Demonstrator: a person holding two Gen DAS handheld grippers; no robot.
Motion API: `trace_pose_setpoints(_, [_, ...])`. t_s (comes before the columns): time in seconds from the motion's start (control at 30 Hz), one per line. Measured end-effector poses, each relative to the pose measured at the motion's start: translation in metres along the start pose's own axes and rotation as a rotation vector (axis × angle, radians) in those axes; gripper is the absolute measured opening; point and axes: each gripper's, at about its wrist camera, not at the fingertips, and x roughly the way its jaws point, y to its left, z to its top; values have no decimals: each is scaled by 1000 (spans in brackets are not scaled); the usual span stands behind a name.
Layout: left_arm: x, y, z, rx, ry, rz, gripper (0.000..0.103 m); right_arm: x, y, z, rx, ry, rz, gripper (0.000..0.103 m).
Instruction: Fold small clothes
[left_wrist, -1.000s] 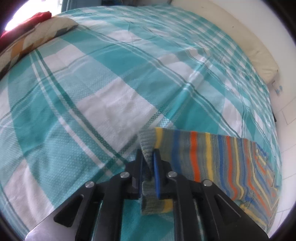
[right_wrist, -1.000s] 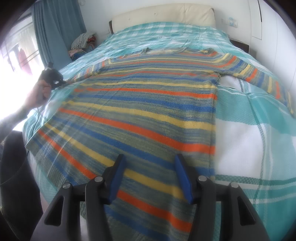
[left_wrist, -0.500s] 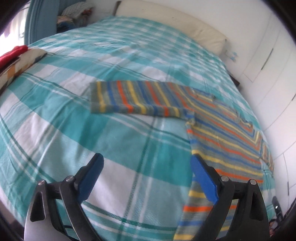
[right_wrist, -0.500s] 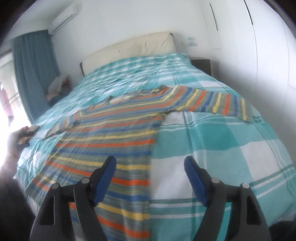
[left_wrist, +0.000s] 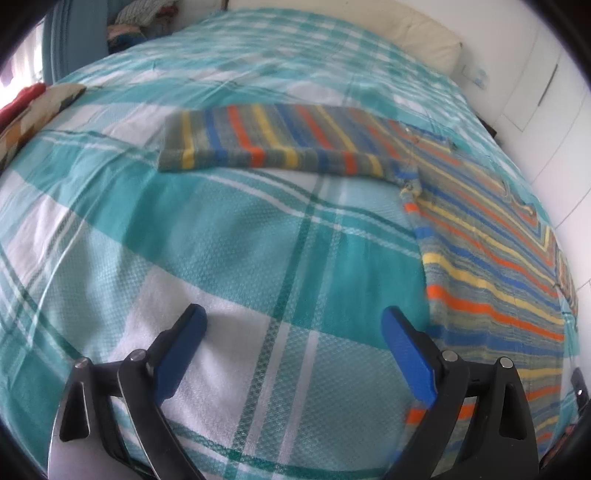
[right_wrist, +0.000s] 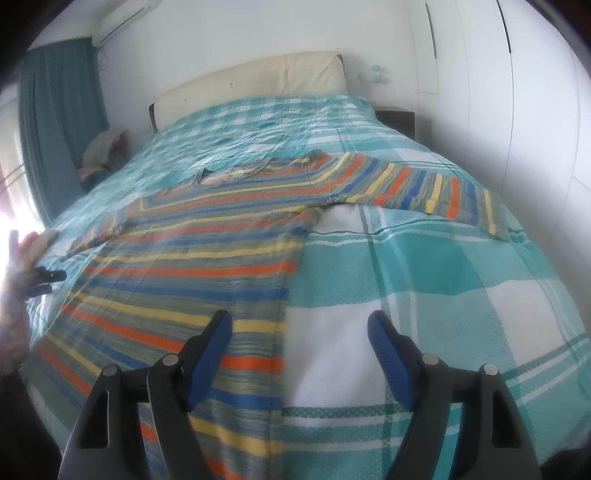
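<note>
A striped knit sweater (right_wrist: 207, 254) in blue, orange, yellow and grey lies flat on the bed, sleeves spread. In the left wrist view its left sleeve (left_wrist: 273, 142) lies straight across the bed and its body (left_wrist: 491, 258) is at the right. My left gripper (left_wrist: 293, 326) is open and empty above the bedspread, short of the sleeve. My right gripper (right_wrist: 299, 332) is open and empty over the sweater's right side edge near the hem. The right sleeve (right_wrist: 417, 188) stretches toward the bed's right edge.
The bed carries a teal and white plaid bedspread (right_wrist: 424, 280) and has a cream headboard (right_wrist: 258, 79). A patterned cushion with a red cloth (left_wrist: 33, 110) lies at the left. White wardrobe doors (right_wrist: 517, 92) stand at the right, a teal curtain (right_wrist: 55, 122) at the left.
My left gripper let go of the sleeve cuff, opened and drew back; the sleeve now lies flat. My right gripper opened wider and pulled back and rightward to the sweater's side edge.
</note>
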Motion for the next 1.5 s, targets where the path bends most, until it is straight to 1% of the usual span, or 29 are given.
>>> trace_pose_setpoints(0.07, [2,0,-1,0,7,9,97,1,-3,-1,14,7,-7,75])
trace_pose_setpoints(0.2, [5,-9,-6,46,15,50,101,1,-9,-1,43,7,-13,75])
trace_pose_setpoints(0.33, [8,-15,-8,84,24,89,102,3,-12,-2,61,22,-11,75])
trace_pose_setpoints(0.7, [12,-14,-7,86,50,94,103,11,-16,-4,91,53,-8,75])
trace_pose_setpoints(1.07, [12,-15,-6,87,51,93,103,11,-17,-5,95,55,-6,75])
trace_pose_setpoints(1.23, [9,-14,-5,78,50,79,103,12,-18,-4,94,55,-5,75])
trace_pose_setpoints(1.3, [2,-12,-5,63,28,57,102,11,-18,-4,95,54,-5,75])
trace_pose_setpoints(1.37, [-9,-11,-4,41,-14,14,102,11,-18,-5,99,52,-6,75])
trace_pose_setpoints(1.43, [-23,-10,-2,25,-79,-5,102,10,-18,-5,103,49,-6,75])
trace_pose_setpoints(1.5, [-36,-8,0,21,-151,6,102,9,-18,-5,107,47,-5,75])
